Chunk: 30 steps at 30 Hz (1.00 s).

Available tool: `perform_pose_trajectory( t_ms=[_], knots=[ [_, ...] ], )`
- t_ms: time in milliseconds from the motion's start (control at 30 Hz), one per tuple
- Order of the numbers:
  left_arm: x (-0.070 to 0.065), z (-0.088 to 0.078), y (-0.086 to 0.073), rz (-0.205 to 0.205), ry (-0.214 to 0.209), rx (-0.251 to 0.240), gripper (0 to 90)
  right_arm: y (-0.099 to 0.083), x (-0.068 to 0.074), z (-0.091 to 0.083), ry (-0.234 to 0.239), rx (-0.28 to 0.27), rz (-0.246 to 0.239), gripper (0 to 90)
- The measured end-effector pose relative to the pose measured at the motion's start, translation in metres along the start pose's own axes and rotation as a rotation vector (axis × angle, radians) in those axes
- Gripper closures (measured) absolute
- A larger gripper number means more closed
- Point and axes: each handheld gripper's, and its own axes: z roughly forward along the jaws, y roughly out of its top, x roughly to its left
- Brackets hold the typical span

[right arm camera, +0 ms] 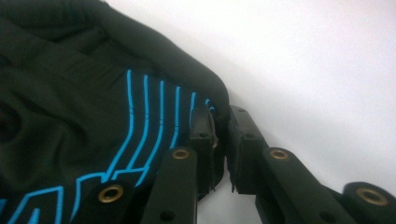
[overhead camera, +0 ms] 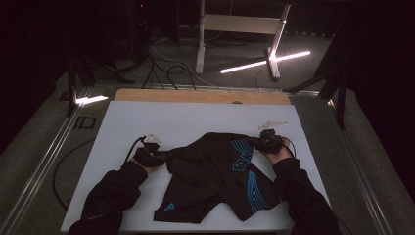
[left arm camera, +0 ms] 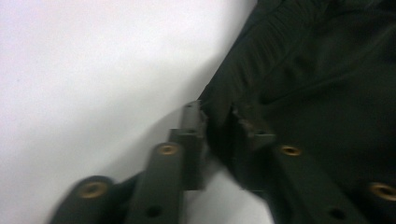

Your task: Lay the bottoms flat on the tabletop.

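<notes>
Spreading across the white-topped table (overhead camera: 147, 122), the black fabric shorts with blue striped print (overhead camera: 215, 171) lie crumpled between my two claws, waistband end toward them. My left claw (overhead camera: 164, 155) sits at the shorts' left edge, its jaws clamped on a gathered fold of the black cloth (left arm camera: 219, 121), which runs off to its right. My right claw (overhead camera: 255, 142) grips the opposite edge, jaws pinched on the hem right beside the blue stripes (right arm camera: 161, 107), the garment lying to its left. I judge I hold both sides like this so I can lift and pull the cloth taut, flattening it before any fold.
</notes>
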Motion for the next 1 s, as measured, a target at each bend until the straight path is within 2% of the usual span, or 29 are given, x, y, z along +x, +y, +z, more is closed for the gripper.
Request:
perform_pose_trajectory(
  t_ms=[100, 167, 300, 433, 500, 700, 933, 1000],
  knots=[
    [-0.002, -0.008, 0.008, 0.023, 0.01, -0.031, 81.0, 0.005, -0.001, -0.01, 0.005, -0.055, 0.012, 82.9],
    [-0.002, -0.015, 0.019, 0.046, 0.029, -0.051, 81.1, 0.011, -0.002, -0.019, 0.015, -0.086, 0.024, 83.0],
    [-0.001, -0.028, 0.042, 0.079, 0.058, -0.094, 81.1, 0.025, -0.003, -0.036, 0.006, -0.138, 0.015, 83.0],
    [0.002, -0.033, 0.061, 0.107, 0.079, -0.115, 81.0, 0.034, -0.007, -0.049, -0.002, -0.176, 0.027, 83.1],
    [0.002, -0.032, 0.068, 0.128, 0.098, -0.123, 80.9, 0.036, -0.01, -0.052, 0.003, -0.191, 0.041, 83.1],
    [0.009, -0.023, 0.085, 0.132, 0.114, -0.146, 80.8, 0.034, -0.015, -0.053, -0.016, -0.197, 0.069, 83.0],
    [0.016, -0.002, 0.101, 0.15, 0.155, -0.109, 80.7, 0.031, -0.021, -0.046, -0.043, -0.184, 0.111, 83.0],
    [0.02, 0.004, 0.104, 0.143, 0.152, -0.1, 80.6, 0.031, -0.023, -0.043, -0.059, -0.179, 0.13, 83.0]
  ],
)
